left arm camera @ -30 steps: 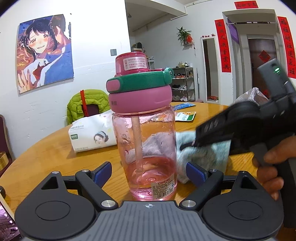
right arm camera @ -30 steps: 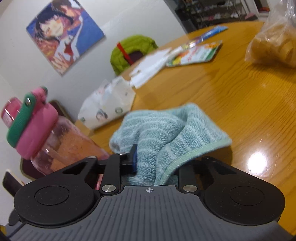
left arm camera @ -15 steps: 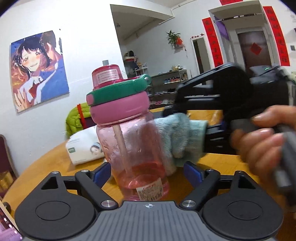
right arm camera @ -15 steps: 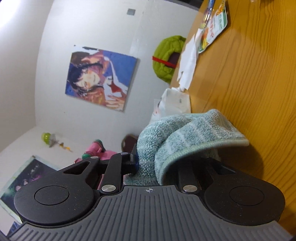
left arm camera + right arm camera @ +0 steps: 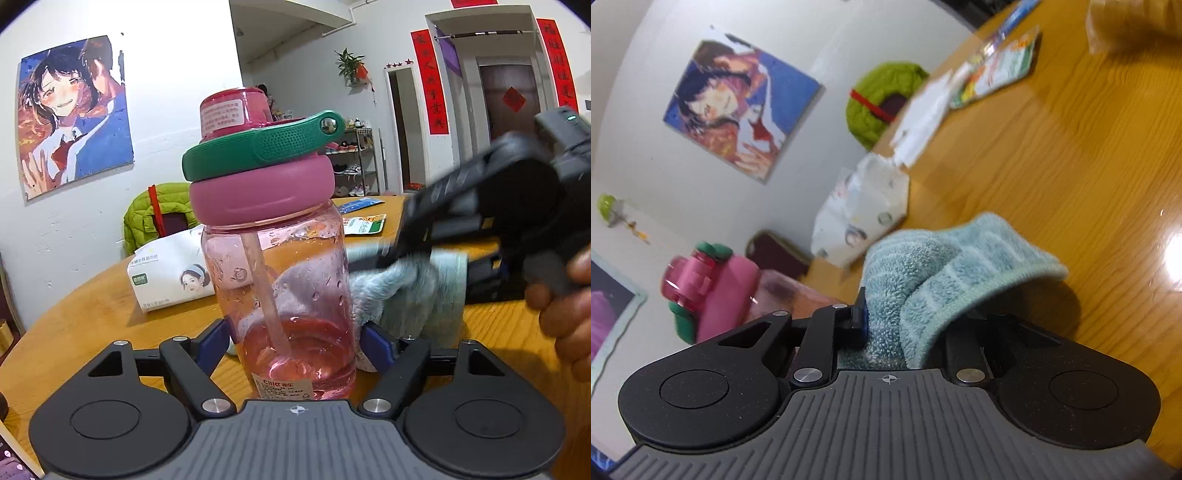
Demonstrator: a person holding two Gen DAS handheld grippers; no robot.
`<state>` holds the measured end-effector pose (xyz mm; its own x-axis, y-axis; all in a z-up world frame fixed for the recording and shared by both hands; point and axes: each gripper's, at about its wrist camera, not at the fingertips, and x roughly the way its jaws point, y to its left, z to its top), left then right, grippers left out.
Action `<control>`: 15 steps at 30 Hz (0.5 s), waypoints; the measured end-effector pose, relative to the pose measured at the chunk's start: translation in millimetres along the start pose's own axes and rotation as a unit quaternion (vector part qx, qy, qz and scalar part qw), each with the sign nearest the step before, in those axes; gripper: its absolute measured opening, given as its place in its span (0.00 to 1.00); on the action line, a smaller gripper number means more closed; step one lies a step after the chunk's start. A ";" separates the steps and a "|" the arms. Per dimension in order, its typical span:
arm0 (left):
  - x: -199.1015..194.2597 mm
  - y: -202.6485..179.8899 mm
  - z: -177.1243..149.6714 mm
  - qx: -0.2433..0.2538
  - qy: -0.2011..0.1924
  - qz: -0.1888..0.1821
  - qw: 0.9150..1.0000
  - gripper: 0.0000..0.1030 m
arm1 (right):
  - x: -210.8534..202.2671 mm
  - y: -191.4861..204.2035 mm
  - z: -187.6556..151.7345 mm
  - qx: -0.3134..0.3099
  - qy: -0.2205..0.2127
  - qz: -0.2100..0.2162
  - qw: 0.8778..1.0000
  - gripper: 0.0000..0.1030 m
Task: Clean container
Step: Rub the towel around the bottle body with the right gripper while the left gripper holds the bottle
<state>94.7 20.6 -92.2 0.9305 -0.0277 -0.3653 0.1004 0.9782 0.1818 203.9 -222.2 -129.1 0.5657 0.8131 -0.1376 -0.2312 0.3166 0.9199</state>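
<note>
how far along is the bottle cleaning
Done: the left gripper is clamped on the pink bottle, and the right gripper is pinching the blue cloth.
In hand: the cloth is pressed against the bottle's side.
Left: water drops cover the bottle wall, so most wiping probably remains.

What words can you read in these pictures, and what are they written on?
"Cille": sticker at the foot of the pink bottle; the characters and small print beside it are too small to read.
Pink label on the bottle's cap: too small.
Tissue pack: too small.
Red door banners: Chinese characters, too blurred.
</note>
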 end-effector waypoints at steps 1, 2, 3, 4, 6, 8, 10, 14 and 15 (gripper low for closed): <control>-0.3 0.5 -0.1 -0.002 -0.001 0.001 1.000 0.69 | -0.6 0.8 -0.2 -0.005 -0.004 -0.002 1.000 0.18; -0.4 0.4 -0.1 -0.003 -0.001 0.000 1.000 0.70 | -1.2 1.6 -0.3 -0.009 -0.008 -0.004 1.000 0.17; -0.1 0.2 -0.1 -0.003 -0.002 0.000 1.000 0.70 | -7.5 -1.0 1.5 0.014 -0.025 0.042 0.999 0.17; 0.1 0.2 0.0 -0.003 -0.002 0.000 1.000 0.70 | -10.4 -3.7 4.1 0.040 -0.033 0.091 0.995 0.17; 0.6 0.3 0.0 -0.002 -0.002 -0.001 1.000 0.69 | -6.6 -9.3 3.0 0.071 -0.020 0.125 0.989 0.17; 0.9 0.9 0.0 -0.004 -0.003 -0.001 1.000 0.69 | 0.5 -14.0 0.1 0.083 -0.003 0.111 0.990 0.18; 1.0 1.0 0.2 -0.005 -0.003 -0.001 1.000 0.69 | 11.1 -17.6 -4.4 0.074 0.018 0.041 0.996 0.18; 1.1 0.0 0.3 -0.003 -0.003 0.000 1.000 0.69 | 24.0 -22.5 -8.1 0.061 0.043 -0.052 0.996 0.19; 1.1 0.1 0.3 -0.003 -0.003 -0.001 1.000 0.69 | 25.4 -21.6 -8.6 0.056 0.044 -0.060 0.996 0.19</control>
<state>95.8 20.7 -92.3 0.9324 -0.0300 -0.3602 0.0993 0.9794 0.1757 216.5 -204.2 -155.6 0.5108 0.8144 -0.2756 -0.0735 0.3607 0.9298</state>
